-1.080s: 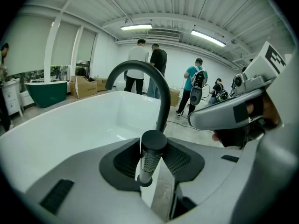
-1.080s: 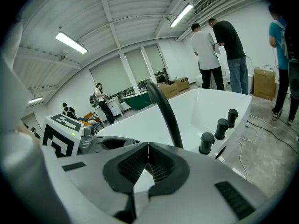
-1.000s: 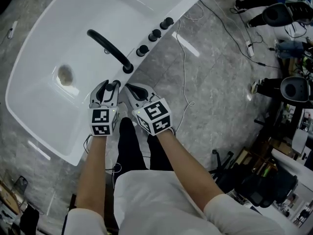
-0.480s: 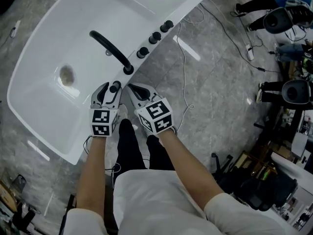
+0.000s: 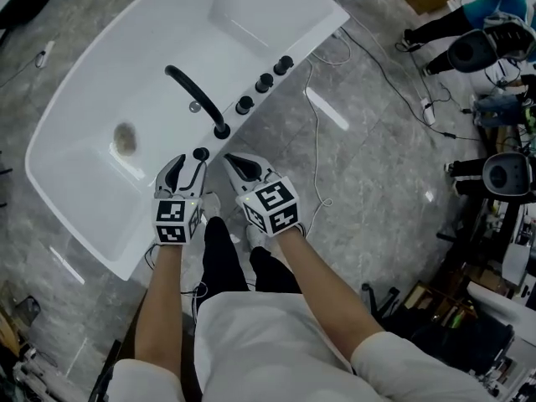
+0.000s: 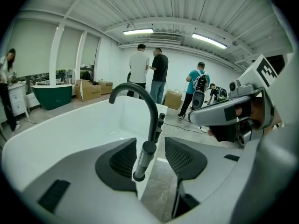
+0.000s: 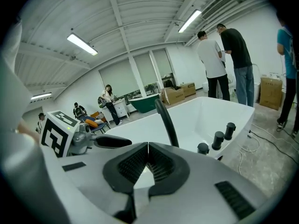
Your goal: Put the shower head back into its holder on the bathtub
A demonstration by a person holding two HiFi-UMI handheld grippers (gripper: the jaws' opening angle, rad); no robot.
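Since the shower head stands upright on the bathtub rim, untouched between the spread jaws of my left tool, I should draw straight back without clipping it, right tool closed and empty.

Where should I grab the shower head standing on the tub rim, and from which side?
Grip the shower head by its ribbed grey barrel under the dark cap, jaws either side, coming from the floor side: it stands nearly upright from the bathtub rim, spout behind it.
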